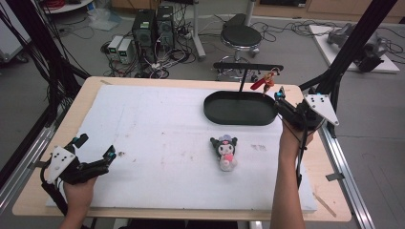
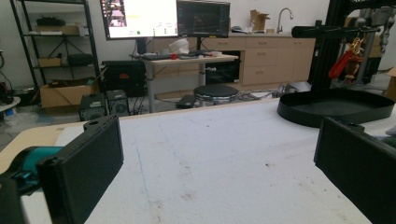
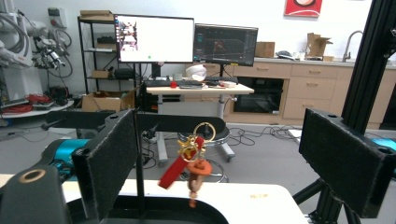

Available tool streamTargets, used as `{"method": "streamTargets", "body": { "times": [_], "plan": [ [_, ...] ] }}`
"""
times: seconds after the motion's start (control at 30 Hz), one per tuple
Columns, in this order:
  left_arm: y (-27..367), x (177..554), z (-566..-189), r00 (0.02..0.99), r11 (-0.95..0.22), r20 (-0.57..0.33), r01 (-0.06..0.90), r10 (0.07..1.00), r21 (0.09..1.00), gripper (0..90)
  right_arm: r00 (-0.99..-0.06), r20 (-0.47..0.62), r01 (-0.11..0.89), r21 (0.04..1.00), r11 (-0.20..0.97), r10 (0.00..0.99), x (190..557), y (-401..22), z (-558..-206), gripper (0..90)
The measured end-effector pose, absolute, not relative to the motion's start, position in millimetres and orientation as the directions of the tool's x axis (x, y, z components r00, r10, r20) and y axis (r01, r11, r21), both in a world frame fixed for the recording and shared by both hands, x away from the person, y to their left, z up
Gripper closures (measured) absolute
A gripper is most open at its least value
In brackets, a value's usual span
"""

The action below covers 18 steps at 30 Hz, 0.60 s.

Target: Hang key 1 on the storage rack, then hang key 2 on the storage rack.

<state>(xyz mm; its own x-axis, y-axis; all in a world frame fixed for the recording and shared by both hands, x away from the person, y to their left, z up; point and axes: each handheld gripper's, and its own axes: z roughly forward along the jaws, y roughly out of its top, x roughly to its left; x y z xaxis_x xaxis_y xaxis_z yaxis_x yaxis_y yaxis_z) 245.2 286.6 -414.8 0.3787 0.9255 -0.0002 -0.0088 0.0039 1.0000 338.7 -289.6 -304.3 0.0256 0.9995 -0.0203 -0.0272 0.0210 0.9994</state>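
Left claw point(image 1: 98, 150) is held above the front left corner of the counter point(image 1: 57, 143), with its 2 jaws spread wide and nothing between them. In the left gripper view, bare white mat point(image 2: 224, 158) is seen between the 2 black jaws.

Right claw point(image 1: 278, 97) is held at the rear right edge of the counter, just beside the right end of the black oval tray point(image 1: 239, 109). Its 2 jaws are spread apart and empty. In the right gripper view, a keychain charm point(image 3: 189, 161) with a red strap, a gold ring and an orange figure is framed between the jaws but is not touched by them. The charm is hung from the horizontal bar of a black stand point(image 1: 246, 67) that rises from the tray. In the high view the charm point(image 1: 265, 81) is seen hanging just above the tray's rear right rim, close to the right claw.

A plush doll point(image 1: 226, 151) with a dark hood and a pink front is laid on the white mat point(image 1: 157, 138) near the centre of the counter, in front of the tray and well apart from both claws.

A round black stool point(image 1: 241, 36) and 2 computer towers point(image 1: 153, 26) are seen on the floor beyond the rear edge of the counter.
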Motion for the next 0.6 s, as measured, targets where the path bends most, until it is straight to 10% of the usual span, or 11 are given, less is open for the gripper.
{"method": "streamTargets", "body": {
  "times": [0.6],
  "plan": [
    [284.6,246.3,-414.2,0.381,0.015,-0.008,-0.016,0.925,1.0,1.9,0.02,-0.01,-0.03,0.999,0.011,1.0,318.4,-287.6,-310.6,11.6]
  ]
}}
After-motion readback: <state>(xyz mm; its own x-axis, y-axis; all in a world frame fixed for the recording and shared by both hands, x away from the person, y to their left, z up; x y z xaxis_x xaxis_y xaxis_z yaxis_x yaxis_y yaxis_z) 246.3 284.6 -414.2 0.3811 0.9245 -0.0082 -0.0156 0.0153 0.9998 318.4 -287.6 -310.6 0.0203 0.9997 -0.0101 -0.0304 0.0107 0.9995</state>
